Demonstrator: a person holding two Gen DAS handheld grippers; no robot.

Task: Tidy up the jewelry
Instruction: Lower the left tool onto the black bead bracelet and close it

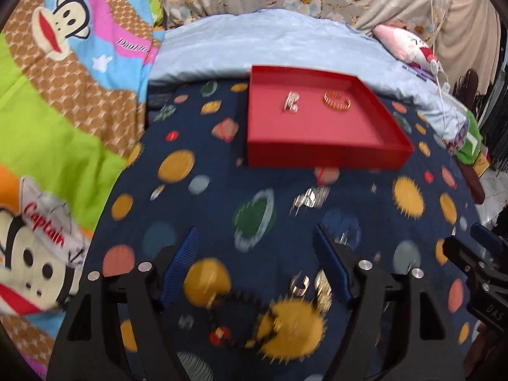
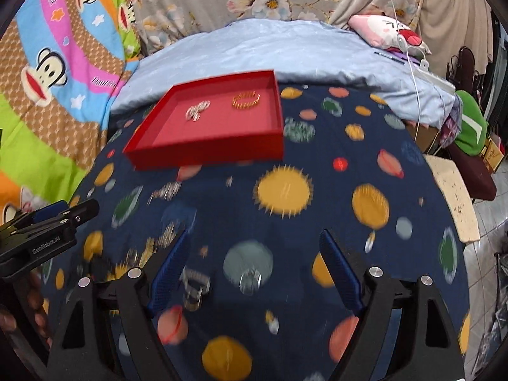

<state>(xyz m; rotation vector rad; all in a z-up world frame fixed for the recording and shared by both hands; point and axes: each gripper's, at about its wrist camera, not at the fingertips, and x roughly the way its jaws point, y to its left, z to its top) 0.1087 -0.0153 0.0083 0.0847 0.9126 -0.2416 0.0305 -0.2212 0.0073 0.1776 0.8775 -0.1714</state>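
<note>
A red tray (image 1: 324, 155) (image 2: 206, 154) sits on the dark blue planet-print cloth. In it lie a silver piece (image 1: 291, 101) (image 2: 197, 111) and a gold bracelet (image 1: 337, 101) (image 2: 246, 100). Loose on the cloth are a silver piece (image 1: 309, 198) (image 2: 166, 192), a dark beaded bracelet (image 1: 241, 317), a small silver ring (image 1: 300, 285) and a gold piece (image 1: 322, 287). A silver ring-like piece (image 2: 193, 289) lies by my right gripper's left finger. My left gripper (image 1: 255, 244) is open over the beaded bracelet. My right gripper (image 2: 254, 247) is open and empty.
The cloth (image 1: 222, 190) covers a rounded table against a bed with a light blue quilt (image 1: 270, 41) and a cartoon-monkey blanket (image 1: 63, 79). A pink plush (image 2: 387, 31) and a white cable (image 2: 412, 63) lie at the back right. A white stool (image 2: 454, 197) stands at right.
</note>
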